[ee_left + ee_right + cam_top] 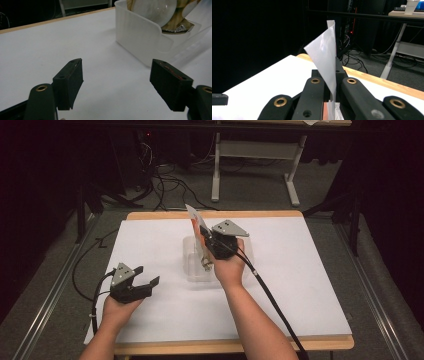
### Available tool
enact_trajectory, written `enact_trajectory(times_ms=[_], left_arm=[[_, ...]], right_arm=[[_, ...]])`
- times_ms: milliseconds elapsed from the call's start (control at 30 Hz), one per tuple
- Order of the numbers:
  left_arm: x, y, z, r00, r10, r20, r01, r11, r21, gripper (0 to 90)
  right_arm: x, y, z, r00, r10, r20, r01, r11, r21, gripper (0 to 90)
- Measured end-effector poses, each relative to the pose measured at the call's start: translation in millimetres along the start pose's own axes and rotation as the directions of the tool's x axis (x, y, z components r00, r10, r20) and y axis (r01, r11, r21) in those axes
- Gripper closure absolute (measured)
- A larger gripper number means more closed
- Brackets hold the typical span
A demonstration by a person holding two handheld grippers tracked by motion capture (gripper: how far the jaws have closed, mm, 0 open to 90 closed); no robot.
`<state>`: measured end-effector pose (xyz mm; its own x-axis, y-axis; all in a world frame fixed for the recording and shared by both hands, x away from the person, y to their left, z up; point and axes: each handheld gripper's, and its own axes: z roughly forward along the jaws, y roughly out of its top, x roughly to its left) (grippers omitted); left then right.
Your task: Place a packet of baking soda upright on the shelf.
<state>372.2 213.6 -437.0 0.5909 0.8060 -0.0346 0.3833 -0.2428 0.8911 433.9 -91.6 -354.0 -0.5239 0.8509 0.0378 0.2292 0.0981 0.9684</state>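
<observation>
Right fingers (332, 92) pinching packet (324, 55), left gripper (120, 85) agape

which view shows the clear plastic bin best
The left gripper view: the bin sits close, its white translucent wall and contents plain. In the high view it is small, partly behind the right gripper.

Bare forearms, black hand-held gripper (147, 282) jaws, brass-ringed screw holes, grey three-cornered plates, trailing black cables

One clear plastic bin (192, 270), one packet (196, 220) — two grippers.
</observation>
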Motion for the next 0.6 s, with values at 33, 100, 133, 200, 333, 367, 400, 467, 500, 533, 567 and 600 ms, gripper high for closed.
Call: enact_trajectory(times_ms=[33,100,133,200,333,367,400,467,500,533,567,600], left_arm=[[-0.2,0.0,0.0,1.0,0.001,0.0,-0.001,1.0,0.0,27.1],[-0.6,0.1,-0.4,1.0,0.004,0.001,-0.004,1.0,0.0,27.1],[-0.8,0.1,-0.4,1.0,0.005,0.0,-0.005,1.0,0.0,27.1],[-1.2,0.2,-0.7,1.0,0.007,0.0,-0.007,1.0,0.0,27.1],[-1.9,0.2,0.4,0.9999,0.013,0.002,-0.013,0.9999,0.005,27.1],[-2.1,0.2,0.6,0.9999,0.015,0.002,-0.015,0.9999,0.007,27.1],[-2.3,0.2,0.6,0.9999,0.017,0.002,-0.017,0.9998,0.008,27.1],[-2.6,0.1,1.1,0.9998,0.019,0.002,-0.019,0.9998,0.009,27.1],[-2.6,0.1,1.1,0.9998,0.02,0.003,-0.02,0.9997,0.011,27.2],[-2.6,0.2,1.3,0.9998,0.02,0.003,-0.02,0.9997,0.012,27.1],[-2.6,0.2,1.4,0.9998,0.02,0.003,-0.02,0.9997,0.012,27.1],[-2.8,0.3,1.5,0.9997,0.022,0.004,-0.022,0.9997,0.014,27.1]], right_arm=[[-0.3,-0.9,0.5,1.0,-0.001,0.002,0.001,1.0,0.002,90.0],[-0.4,-3.4,1.8,0.9999,0.013,-0.003,-0.013,1.0,0.001,90.0],[-0.9,-4.9,2.5,0.9999,0.012,-0.003,-0.012,1.0,0.004,90.0],[-0.2,-7.8,3.5,0.9998,0.019,-0.008,-0.019,1.0,0.006,90.0],[1.4,-15.1,5.9,0.9998,0.015,-0.013,-0.015,1.0,0.018,90.0],[1.4,-16.2,6.2,0.9998,0.017,-0.012,-0.017,1.0,0.015,90.0],[1.1,-17.4,6.1,0.9997,0.022,-0.014,-0.022,1.0,0.011,90.0],[0.1,-18.8,5.4,0.9993,0.034,-0.018,-0.034,0.999,0.011,90.0],[0.2,-19.3,5.2,0.9992,0.037,-0.018,-0.036,0.999,0.01,90.0],[-0.1,-19.8,4.9,0.9993,0.034,-0.018,-0.034,0.999,0.011,90.0],[-0.3,-20.6,4.7,0.9992,0.033,-0.02,-0.033,0.999,0.011,90.0],[-0.5,-21.3,4.3,0.9993,0.033,-0.02,-0.033,0.999,0.012,90.0]])
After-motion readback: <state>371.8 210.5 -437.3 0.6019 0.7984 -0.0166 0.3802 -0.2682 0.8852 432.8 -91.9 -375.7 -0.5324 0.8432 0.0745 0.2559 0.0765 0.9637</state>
